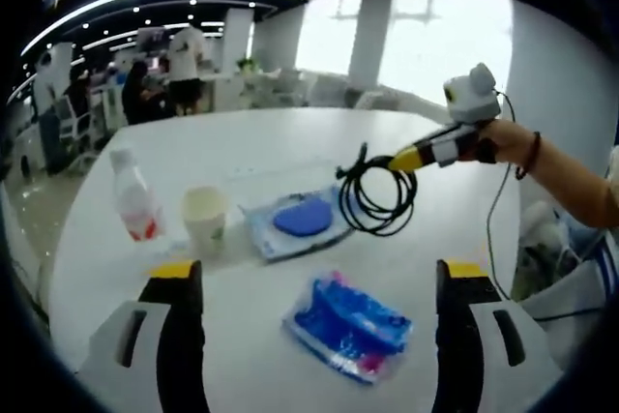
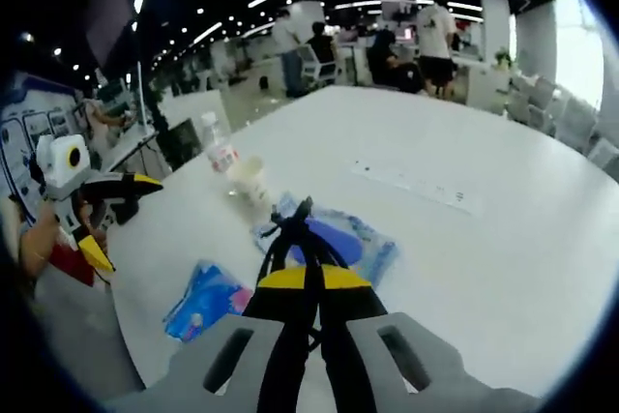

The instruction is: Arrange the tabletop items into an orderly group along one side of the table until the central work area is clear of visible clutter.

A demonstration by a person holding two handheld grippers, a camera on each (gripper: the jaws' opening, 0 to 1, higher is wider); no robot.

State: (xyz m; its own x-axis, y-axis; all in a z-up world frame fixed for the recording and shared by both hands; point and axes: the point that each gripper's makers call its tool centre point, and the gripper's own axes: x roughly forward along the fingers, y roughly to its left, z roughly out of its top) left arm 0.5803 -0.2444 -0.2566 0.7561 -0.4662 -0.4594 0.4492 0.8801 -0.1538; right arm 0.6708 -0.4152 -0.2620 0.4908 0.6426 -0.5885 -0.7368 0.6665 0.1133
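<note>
White table with five loose items, seen from my two grippers. In the left gripper view, my left gripper hangs low over the near edge with its jaws spread wide and nothing between them; a blue packet lies on the table in the gap ahead of them. Beyond it, from left to right, stand a bottle with a red label, a paper cup just beside it, and a clear pouch holding a blue disc. My right gripper enters from the right, held by a hand, jaws closed on a black cable whose coil hangs against the table next to the pouch. In the right gripper view, the right gripper has its jaws pressed together on the cable, which partly covers the pouch; the cup and bottle stand behind, the packet lies to the left, and the left gripper shows at the left edge. People and desks fill the background.
</note>
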